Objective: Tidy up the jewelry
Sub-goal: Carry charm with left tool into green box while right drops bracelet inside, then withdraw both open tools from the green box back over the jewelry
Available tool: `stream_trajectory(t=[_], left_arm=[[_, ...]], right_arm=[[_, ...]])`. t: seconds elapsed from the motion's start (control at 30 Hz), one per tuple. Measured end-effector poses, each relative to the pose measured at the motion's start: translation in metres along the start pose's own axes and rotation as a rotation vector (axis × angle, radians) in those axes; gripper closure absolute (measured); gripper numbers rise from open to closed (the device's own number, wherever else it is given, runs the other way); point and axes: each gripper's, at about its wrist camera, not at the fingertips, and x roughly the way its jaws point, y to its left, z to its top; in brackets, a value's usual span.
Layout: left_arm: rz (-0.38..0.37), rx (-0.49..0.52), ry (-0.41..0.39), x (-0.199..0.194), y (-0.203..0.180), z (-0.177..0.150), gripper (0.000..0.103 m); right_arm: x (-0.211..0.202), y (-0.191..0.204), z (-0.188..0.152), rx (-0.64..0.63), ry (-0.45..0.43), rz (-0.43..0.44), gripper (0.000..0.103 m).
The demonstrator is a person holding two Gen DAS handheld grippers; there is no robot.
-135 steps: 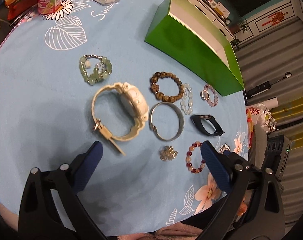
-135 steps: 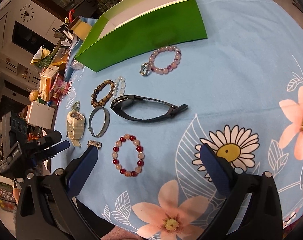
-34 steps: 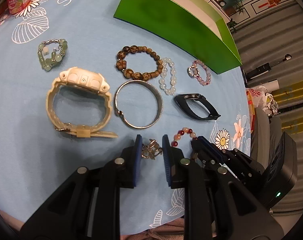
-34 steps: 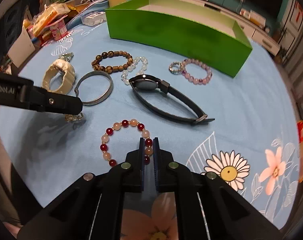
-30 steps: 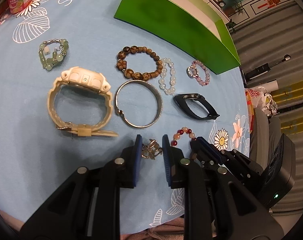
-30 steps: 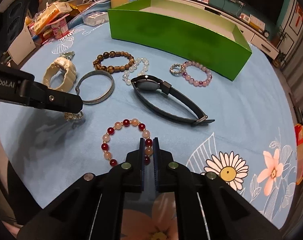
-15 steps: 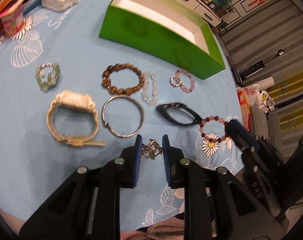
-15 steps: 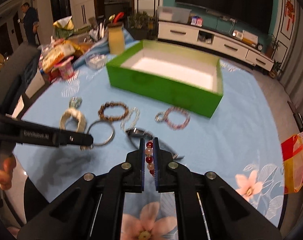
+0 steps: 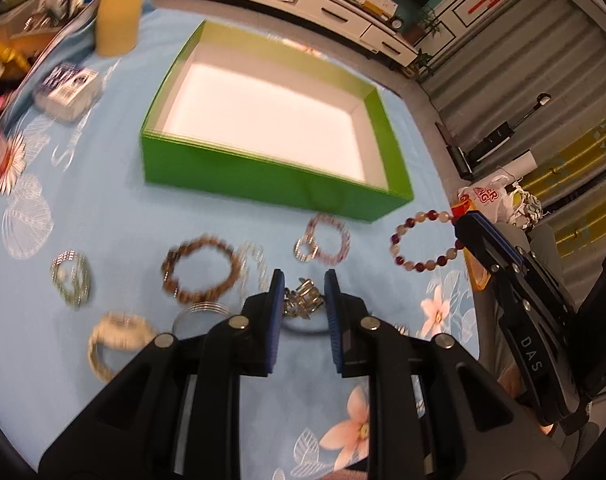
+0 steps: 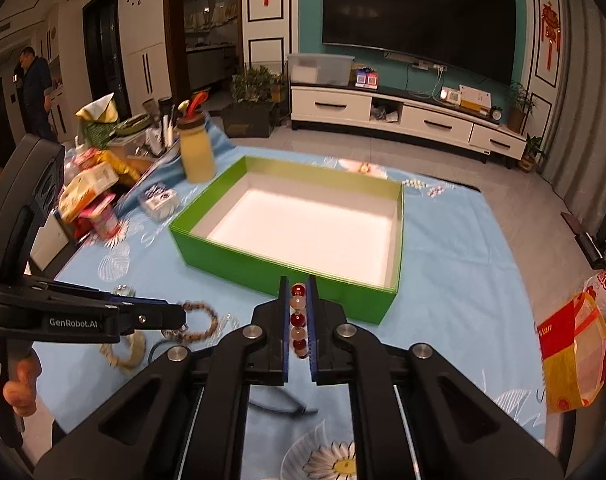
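Mid-carry here: left tongs were clamped on a small charm, right tongs pinched the bead bracelet, both up off the counter. Next they'd need releasing over the green box.

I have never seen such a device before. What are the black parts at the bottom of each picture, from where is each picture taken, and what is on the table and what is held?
The black parts are handheld grippers, one in each of a person's hands; no robot is involved. Each picture comes from a camera on one gripper, looking forward along its two fingers.

The left gripper is shut on a small metal trinket. The right gripper is shut on a red and pale bead bracelet, which the left view also shows hanging in the air.

On the blue flowered tablecloth stands an open green box, its white inside empty. In front of it lie a brown bead bracelet, a pink bead bracelet and more, blurred pieces.
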Motion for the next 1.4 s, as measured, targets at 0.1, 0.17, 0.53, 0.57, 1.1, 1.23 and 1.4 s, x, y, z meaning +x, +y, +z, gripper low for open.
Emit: stream_trajectory(t=[0.1,0.17,0.53,0.57,1.1,1.23,1.4], left_arm=[[-0.017,0.008,-0.004,0.008,-0.005,0.018,0.083],[-0.027,0.009,-0.006,0.015,-0.008,0.032,0.083],[-0.020,0.002,-0.049,0.045,-0.010,0.099,0.083],[-0.021,-0.001,-0.048,0.049,-0.009,0.104,0.083],[0.083,-0.045,0.050,0.128,0.002,0.135,0.066],[0.085,-0.030,0.043,0.129,-0.001,0.132,0.036],[0.067,-0.022,0.032,0.121,-0.004,0.126,0.022]], right_arm=[[0.010,-0.004,0.013,0.004,-0.013,-0.013,0.096],[0.018,-0.008,0.022,0.009,-0.019,-0.022,0.096],[0.074,-0.033,0.065,0.040,-0.008,-0.040,0.096],[0.080,-0.035,0.066,0.045,0.001,-0.040,0.096],[0.162,-0.061,0.041,0.098,0.187,-0.048,0.094],[0.159,-0.070,0.034,0.117,0.185,-0.051,0.093],[0.145,-0.079,0.023,0.150,0.163,-0.053,0.068]])
